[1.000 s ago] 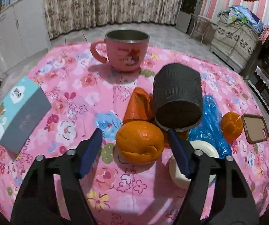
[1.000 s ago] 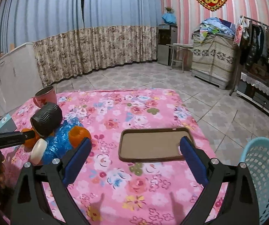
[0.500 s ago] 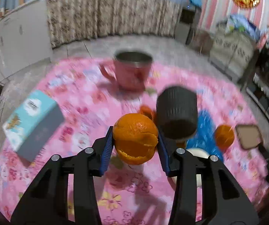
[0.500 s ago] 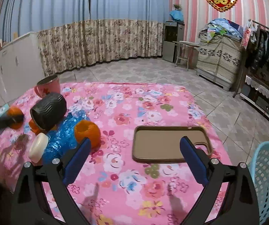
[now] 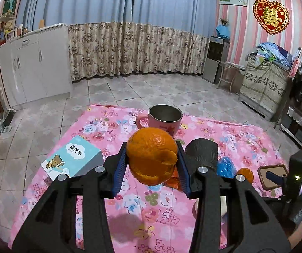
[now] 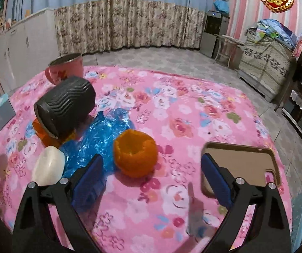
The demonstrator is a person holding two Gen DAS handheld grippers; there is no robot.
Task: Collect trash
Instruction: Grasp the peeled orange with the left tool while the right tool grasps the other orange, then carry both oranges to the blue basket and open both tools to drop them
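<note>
The counter wears a pink flowered cloth. On it a black ribbed cup lies tipped on its side over crumpled blue plastic, with a pink mug upright behind it and a light-blue box off toward the counter's edge. The left gripper has its fingers clamped on a hollow orange peel, lifted clear of the cloth. The right gripper hovers with fingers spread apart, a second empty peel sitting on the cloth just ahead between them, beside the blue plastic
</note>
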